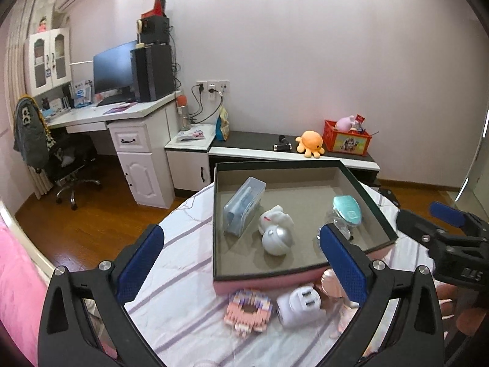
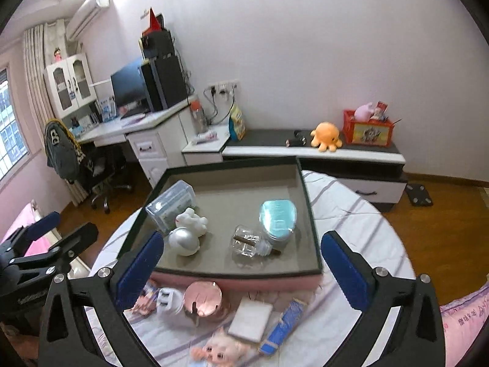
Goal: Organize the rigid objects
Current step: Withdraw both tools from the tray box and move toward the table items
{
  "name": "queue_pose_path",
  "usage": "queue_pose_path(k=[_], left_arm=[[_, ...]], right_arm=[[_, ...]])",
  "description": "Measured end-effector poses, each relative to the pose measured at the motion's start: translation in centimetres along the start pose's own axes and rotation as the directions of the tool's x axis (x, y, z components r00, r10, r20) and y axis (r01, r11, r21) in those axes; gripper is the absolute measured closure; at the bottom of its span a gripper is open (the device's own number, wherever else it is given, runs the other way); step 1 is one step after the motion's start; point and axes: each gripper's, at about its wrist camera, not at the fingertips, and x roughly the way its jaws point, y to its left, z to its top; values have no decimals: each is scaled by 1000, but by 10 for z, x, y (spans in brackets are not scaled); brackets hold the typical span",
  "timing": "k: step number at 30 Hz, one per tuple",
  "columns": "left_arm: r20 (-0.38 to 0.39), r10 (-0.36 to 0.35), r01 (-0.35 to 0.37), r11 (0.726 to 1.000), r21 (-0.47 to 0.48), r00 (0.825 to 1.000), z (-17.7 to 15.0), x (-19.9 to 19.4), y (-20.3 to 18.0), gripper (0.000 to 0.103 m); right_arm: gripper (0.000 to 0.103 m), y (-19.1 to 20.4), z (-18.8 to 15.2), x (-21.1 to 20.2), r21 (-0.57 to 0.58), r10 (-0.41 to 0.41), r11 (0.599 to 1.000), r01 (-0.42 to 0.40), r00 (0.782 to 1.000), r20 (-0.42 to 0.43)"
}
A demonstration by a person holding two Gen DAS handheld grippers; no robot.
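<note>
A pink box [image 1: 266, 283] [image 2: 232, 281] with a grey lining sits on a striped cloth. It holds a clear plastic case [image 1: 243, 206] [image 2: 172, 203], a white figurine [image 1: 276, 217] [image 2: 192, 221], a silver ball [image 1: 276, 240] [image 2: 183, 240], a teal-lidded tin [image 1: 347, 211] [image 2: 277, 217] and a glass bottle [image 2: 250, 246]. In front lie a brick-built pink toy [image 1: 247, 309], a white charger [image 1: 298, 305] [image 2: 168, 301], a rose-gold lidded jar [image 2: 203, 301], a white pad [image 2: 252, 319], a blue tube [image 2: 284, 321] and a doll [image 2: 218, 350]. My left gripper [image 1: 241, 266] and right gripper [image 2: 241, 267] are both open and empty above the front items.
A low bench [image 1: 259, 150] [image 2: 305, 150] behind the bed carries an orange octopus plush [image 1: 310, 143] [image 2: 326, 136] and a red crate [image 1: 347, 139] [image 2: 368, 130]. A white desk [image 1: 116, 116] with a monitor and an office chair [image 1: 61, 159] stand at the left. Wooden floor surrounds the bed.
</note>
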Motion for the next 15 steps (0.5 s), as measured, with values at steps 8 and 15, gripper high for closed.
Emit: queue_pose_path(k=[8, 15], left_arm=[[75, 35, -34, 999, -7, 997, -20, -49, -2, 0], [84, 32, -28, 999, -42, 996, -45, -76, -3, 0]], right_arm=[[0, 0, -28, -65, 8, -67, 998, 66, 993, 93], [0, -1, -57, -91, 31, -116, 993, 114, 988, 105]])
